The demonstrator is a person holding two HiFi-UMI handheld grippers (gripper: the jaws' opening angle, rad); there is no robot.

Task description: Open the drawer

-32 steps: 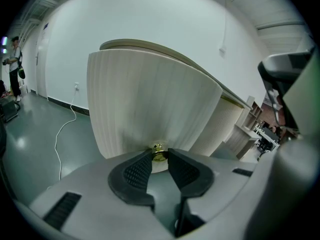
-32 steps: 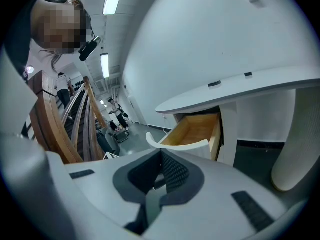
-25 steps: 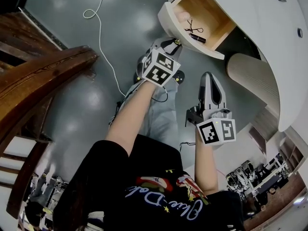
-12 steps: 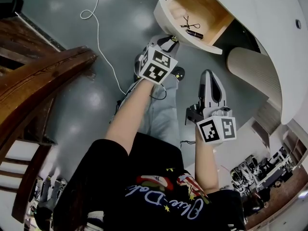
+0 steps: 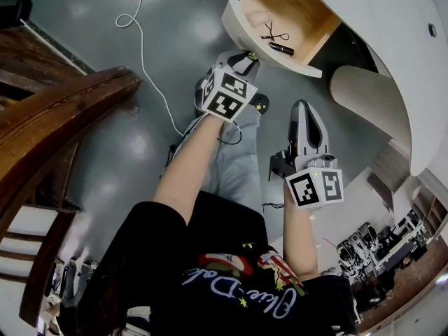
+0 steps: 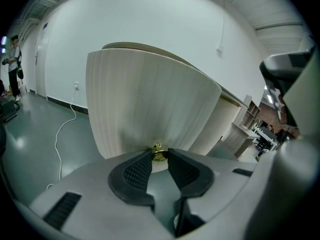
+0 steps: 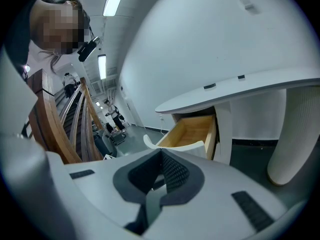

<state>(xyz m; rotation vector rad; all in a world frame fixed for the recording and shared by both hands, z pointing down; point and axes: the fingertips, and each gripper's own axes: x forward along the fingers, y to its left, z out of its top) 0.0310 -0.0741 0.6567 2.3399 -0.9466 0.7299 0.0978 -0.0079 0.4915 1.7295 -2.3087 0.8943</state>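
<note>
Left gripper (image 6: pixel 160 150) pinches the brass knob (image 6: pixel 159 155) on the open drawer (image 5: pixel 240 28); right gripper (image 7: pixel 161 152) jaws pressed together, empty; grip unchanged from earlier.

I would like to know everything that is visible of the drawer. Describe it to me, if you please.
The drawer is open, pulled far out of the white desk. Its inside looks like pale wood; its front is a curved, ribbed, off-white panel with a small brass knob. The left gripper is closed on that knob. Inside lie a short black stick and a thin black wiry item.
</note>
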